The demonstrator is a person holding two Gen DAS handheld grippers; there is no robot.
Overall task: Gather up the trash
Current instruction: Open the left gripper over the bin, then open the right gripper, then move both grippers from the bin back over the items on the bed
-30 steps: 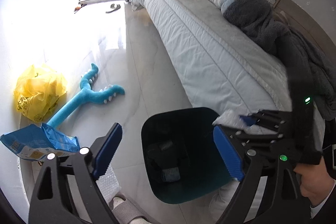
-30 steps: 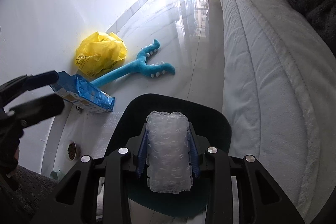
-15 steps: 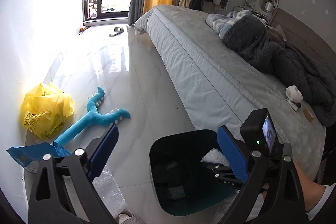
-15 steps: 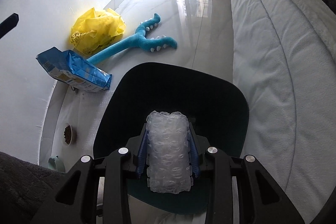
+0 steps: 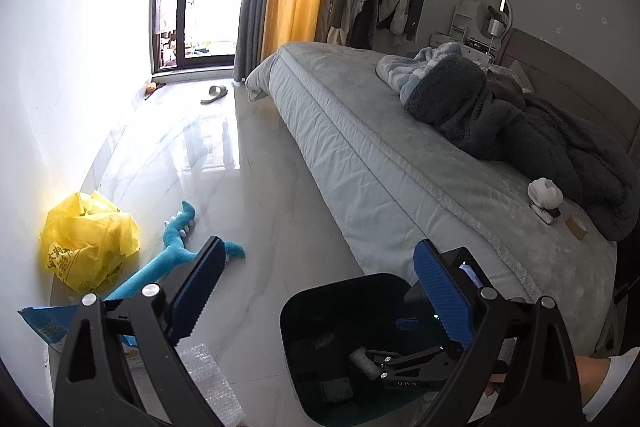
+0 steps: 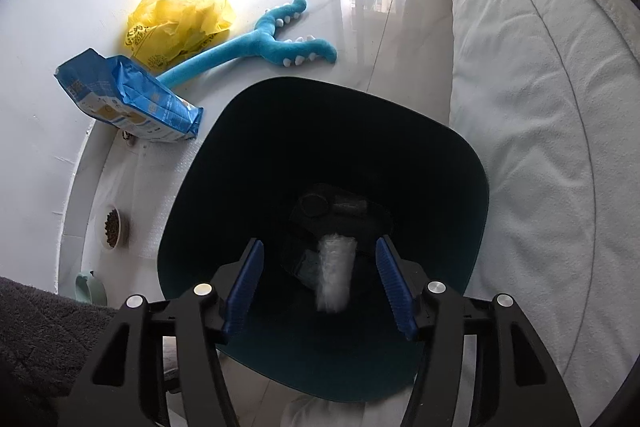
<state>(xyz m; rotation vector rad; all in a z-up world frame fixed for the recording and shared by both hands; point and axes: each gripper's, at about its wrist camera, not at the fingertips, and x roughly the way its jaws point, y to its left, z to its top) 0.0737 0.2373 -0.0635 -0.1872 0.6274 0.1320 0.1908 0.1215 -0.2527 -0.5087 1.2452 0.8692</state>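
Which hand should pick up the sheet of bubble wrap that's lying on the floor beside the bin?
Probably the left. The left gripper is open and empty, with the bubble wrap sheet just below it. The right gripper has just opened over the bin, and its bubble wrap roll is dropping in.

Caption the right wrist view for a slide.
Right gripper, jaws just opened, drops bubble wrap into the bin.
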